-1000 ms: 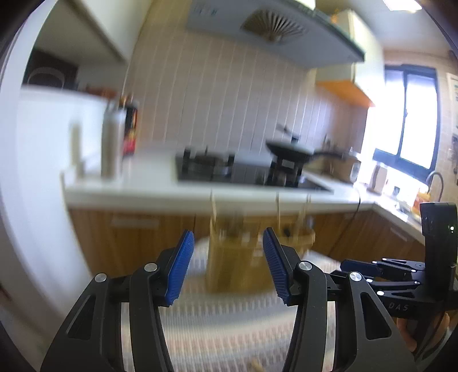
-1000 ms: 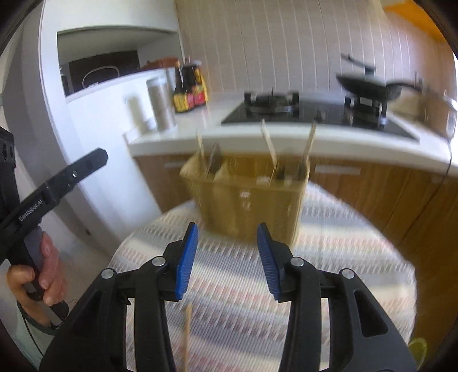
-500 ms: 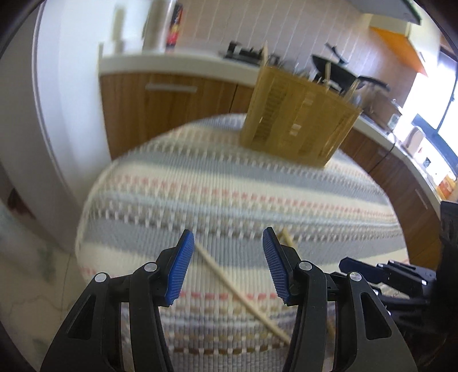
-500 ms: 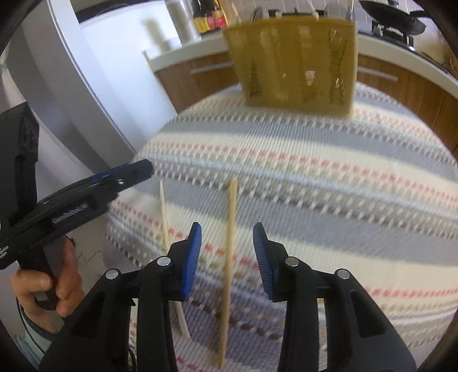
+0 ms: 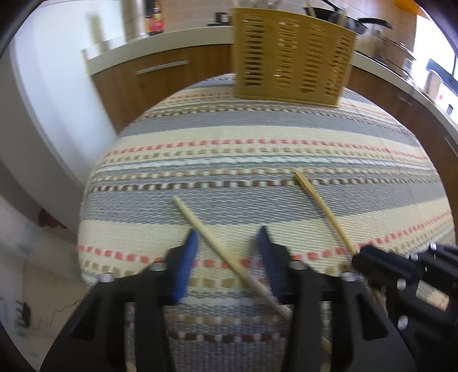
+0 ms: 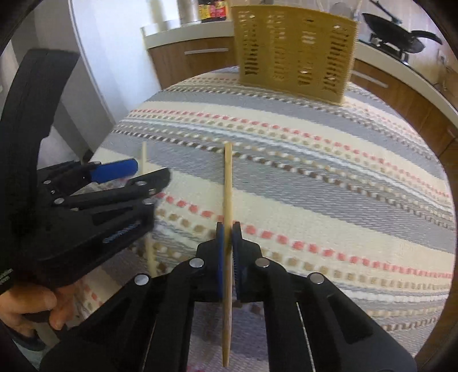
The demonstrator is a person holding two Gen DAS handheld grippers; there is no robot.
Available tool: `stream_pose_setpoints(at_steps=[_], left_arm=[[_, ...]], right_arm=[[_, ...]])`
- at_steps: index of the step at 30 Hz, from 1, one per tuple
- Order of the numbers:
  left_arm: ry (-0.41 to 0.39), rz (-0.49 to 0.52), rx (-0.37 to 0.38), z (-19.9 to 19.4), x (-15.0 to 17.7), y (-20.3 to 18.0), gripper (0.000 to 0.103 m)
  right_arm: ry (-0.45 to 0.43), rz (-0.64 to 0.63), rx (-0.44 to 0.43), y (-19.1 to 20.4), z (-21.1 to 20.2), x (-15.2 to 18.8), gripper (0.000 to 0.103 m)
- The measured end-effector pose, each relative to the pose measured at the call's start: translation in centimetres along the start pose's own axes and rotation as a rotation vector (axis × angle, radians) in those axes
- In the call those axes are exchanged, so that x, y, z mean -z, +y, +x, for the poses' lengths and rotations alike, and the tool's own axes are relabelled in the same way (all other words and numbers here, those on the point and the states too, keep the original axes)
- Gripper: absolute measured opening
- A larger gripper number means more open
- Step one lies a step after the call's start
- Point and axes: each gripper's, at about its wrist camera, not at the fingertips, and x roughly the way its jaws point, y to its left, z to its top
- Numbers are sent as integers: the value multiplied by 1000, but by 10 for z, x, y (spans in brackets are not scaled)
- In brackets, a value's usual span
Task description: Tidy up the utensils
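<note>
Two wooden chopsticks lie on a round table under a striped woven cloth (image 5: pixel 257 128). My left gripper (image 5: pixel 228 246) is low over the near one (image 5: pixel 197 223). Its jaws are closing with that chopstick slanting between the blue pads, which do not press on it. My right gripper (image 6: pixel 228 233) is shut on the other chopstick (image 6: pixel 228 177), which points straight ahead past the pads. From the left wrist view, that chopstick (image 5: pixel 323 206) runs into the right gripper (image 5: pixel 372 263). A tan slotted utensil basket (image 5: pixel 292 57) (image 6: pixel 294 51) stands upright at the table's far edge.
Behind the table runs a kitchen counter (image 6: pixel 186 31) with wooden cabinets, sauce bottles (image 6: pixel 213 10) and a black wok (image 6: pixel 395 34) on the hob. A white wall stands on the left. A hand (image 6: pixel 28 303) holds the left gripper (image 6: pixel 114 171) at that view's left side.
Both grippers dropped and tilted down toward the cloth. The right jaws closed onto one chopstick. The left jaws narrowed around the other.
</note>
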Motion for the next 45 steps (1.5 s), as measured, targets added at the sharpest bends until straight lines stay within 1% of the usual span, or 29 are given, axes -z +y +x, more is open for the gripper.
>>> stream_pose_setpoints(at_steps=[1, 2, 3, 5, 7, 11, 13, 15, 18, 19, 20, 22, 25, 28, 32, 33, 35, 37, 39, 40, 41, 42, 43, 44, 45], left_arm=[[3, 13, -1, 0, -1, -1, 16], [7, 29, -1, 0, -2, -2, 11], [10, 36, 8, 0, -2, -2, 9], [12, 35, 63, -1, -4, 0, 4], [-1, 15, 155, -4, -4, 6, 4], [-17, 12, 200, -2, -11, 13, 4], [-5, 17, 209, 3, -17, 15, 4], [10, 18, 234, 8, -22, 19, 4], [37, 8, 268, 16, -27, 25, 7], [57, 7, 288, 19, -29, 27, 15], [74, 8, 310, 20, -31, 29, 21], [110, 15, 342, 22, -34, 30, 25], [156, 11, 373, 25, -37, 33, 27], [185, 14, 394, 27, -40, 34, 29], [193, 22, 415, 25, -41, 36, 38], [191, 29, 414, 25, -41, 35, 38], [185, 52, 399, 25, -41, 30, 40], [180, 60, 392, 25, -40, 26, 41], [178, 65, 389, 25, -39, 24, 41], [180, 69, 385, 25, -39, 23, 41], [184, 71, 381, 25, -39, 22, 41], [188, 74, 378, 25, -40, 21, 41], [191, 75, 376, 25, -40, 21, 41], [193, 75, 374, 26, -41, 20, 41], [193, 75, 372, 27, -42, 19, 41]], right_arm=[[-5, 15, 0, -6, -3, -1, 4], [-8, 27, -2, -10, -5, -3, 4], [-13, 44, 1, -17, -8, -5, 4], [-20, 75, 8, -29, -13, -10, 4], [-20, 108, 2, -40, -16, -10, 4], [3, 168, 5, -64, -12, -11, 4], [14, 174, 4, -71, -7, -13, 4], [17, 172, 4, -73, -5, -14, 4], [13, 193, -15, -76, -5, -18, 5], [22, 200, -24, -78, -3, -19, 5], [41, 212, -44, -81, 0, -22, 5], [64, 223, -67, -83, 1, -25, 6], [94, 250, -112, -86, 2, -32, 6], [114, 260, -133, -85, 4, -42, 6], [121, 254, -113, -77, 3, -50, 6], [125, 257, -111, -76, 3, -52, 6], [82, 275, -124, -76, -4, -54, 6], [-6, 276, -143, -76, -18, -54, 6], [-34, 270, -124, -74, -24, -53, 11], [-23, 267, -110, -74, -24, -52, 15], [0, 263, -107, -74, -21, -52, 23], [19, 261, -115, -74, -19, -51, 27], [35, 262, -126, -74, -16, -50, 40], [49, 262, -119, -75, -13, -50, 53], [48, 254, -105, -74, -12, -50, 54]])
